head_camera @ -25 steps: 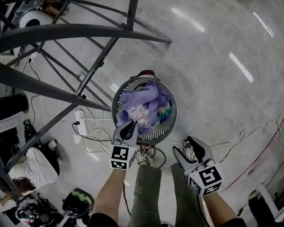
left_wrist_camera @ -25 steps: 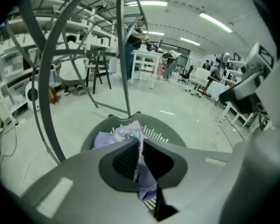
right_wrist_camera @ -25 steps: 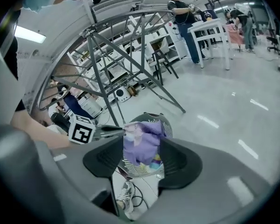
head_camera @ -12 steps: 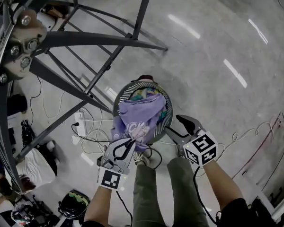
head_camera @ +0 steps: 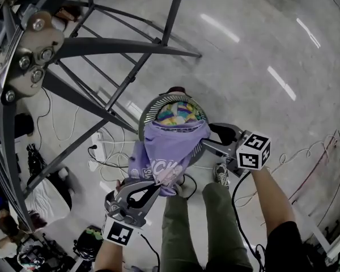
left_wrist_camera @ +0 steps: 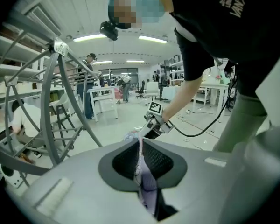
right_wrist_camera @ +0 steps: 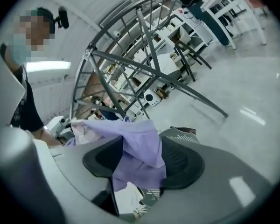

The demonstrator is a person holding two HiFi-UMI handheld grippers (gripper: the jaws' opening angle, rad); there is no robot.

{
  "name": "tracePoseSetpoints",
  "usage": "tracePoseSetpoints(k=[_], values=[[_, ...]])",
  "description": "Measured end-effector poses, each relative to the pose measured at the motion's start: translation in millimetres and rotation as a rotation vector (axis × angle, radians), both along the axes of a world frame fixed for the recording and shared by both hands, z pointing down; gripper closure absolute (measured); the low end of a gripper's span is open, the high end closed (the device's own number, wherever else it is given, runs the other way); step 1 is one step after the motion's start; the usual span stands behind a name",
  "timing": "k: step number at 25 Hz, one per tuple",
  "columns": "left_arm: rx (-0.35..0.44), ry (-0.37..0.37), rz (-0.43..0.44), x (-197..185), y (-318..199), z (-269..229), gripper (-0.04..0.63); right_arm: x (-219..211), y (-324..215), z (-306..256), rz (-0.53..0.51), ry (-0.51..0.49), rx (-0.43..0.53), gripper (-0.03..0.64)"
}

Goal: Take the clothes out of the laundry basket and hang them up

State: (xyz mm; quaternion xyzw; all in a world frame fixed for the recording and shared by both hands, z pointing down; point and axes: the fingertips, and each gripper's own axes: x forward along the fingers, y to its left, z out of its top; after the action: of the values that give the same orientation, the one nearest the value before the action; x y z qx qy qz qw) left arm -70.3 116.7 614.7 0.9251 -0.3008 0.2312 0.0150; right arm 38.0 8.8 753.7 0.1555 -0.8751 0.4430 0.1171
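A lilac garment (head_camera: 170, 152) with print on it stretches from the round slatted laundry basket (head_camera: 149, 110) toward me. My left gripper (head_camera: 154, 183) is shut on its near end, and the cloth (left_wrist_camera: 141, 171) shows pinched between the jaws of the left gripper (left_wrist_camera: 140, 146). My right gripper (head_camera: 207, 136) stands open at the garment's right edge, over the basket's rim. In the right gripper view the lilac cloth (right_wrist_camera: 142, 143) hangs loosely between the wide jaws of that gripper (right_wrist_camera: 142, 147). Colourful clothes (head_camera: 178, 115) lie in the basket.
A large grey metal drying rack (head_camera: 102, 44) rises to the left of the basket, its bars crossing overhead. Cables and a power strip (head_camera: 97, 146) lie on the floor at the left. My legs and a shoe (head_camera: 221, 174) are just below the basket. More cable (head_camera: 311, 152) runs at right.
The left gripper has risen toward me with the lilac garment, drawing it out of the basket. The right gripper has moved up from near my foot to the garment's right edge.
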Motion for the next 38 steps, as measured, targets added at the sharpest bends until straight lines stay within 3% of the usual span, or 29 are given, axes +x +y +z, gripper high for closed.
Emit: tracePoseSetpoints(k=[6, 7, 8, 9, 16, 18, 24, 29, 31, 34, 38], values=[[-0.014, 0.011, 0.078, 1, 5, -5, 0.568, -8, -7, -6, -0.066, -0.220, -0.190, 0.365], [-0.019, -0.005, 0.084, 1, 4, -1, 0.568, -10, -6, -9, -0.085, -0.253, -0.208, 0.391], [-0.027, -0.021, 0.082, 0, 3, 5, 0.568, -11, -6, -13, -0.098, -0.277, -0.210, 0.471], [-0.040, -0.036, 0.072, -1, 2, 12, 0.566, -11, -6, -17, -0.103, -0.284, -0.196, 0.592], [-0.157, -0.172, -0.034, -4, 18, 61, 0.566, -16, 12, -70, -0.180, -0.116, 0.092, 0.598], [-0.185, -0.179, -0.065, 0, 21, 72, 0.565, -17, 16, -93, -0.196, -0.085, 0.172, 0.598], [-0.255, -0.092, -0.096, 35, 29, 85, 0.565, -20, 30, -172, -0.206, -0.038, 0.331, 0.598], [-0.433, 0.032, -0.103, 66, 40, 80, 0.553, -18, 48, -218, -0.236, 0.023, 0.366, 0.599], [-0.468, 0.101, -0.147, 62, 35, 65, 0.501, -18, 60, -237, -0.283, 0.034, 0.390, 0.600], [-0.474, 0.150, -0.175, 43, 26, 36, 0.484, -19, 85, -273, -0.366, 0.032, 0.444, 0.600], [-0.378, 0.105, -0.175, 10, -3, -7, 0.400, -23, 104, -322, -0.475, 0.034, 0.575, 0.600]])
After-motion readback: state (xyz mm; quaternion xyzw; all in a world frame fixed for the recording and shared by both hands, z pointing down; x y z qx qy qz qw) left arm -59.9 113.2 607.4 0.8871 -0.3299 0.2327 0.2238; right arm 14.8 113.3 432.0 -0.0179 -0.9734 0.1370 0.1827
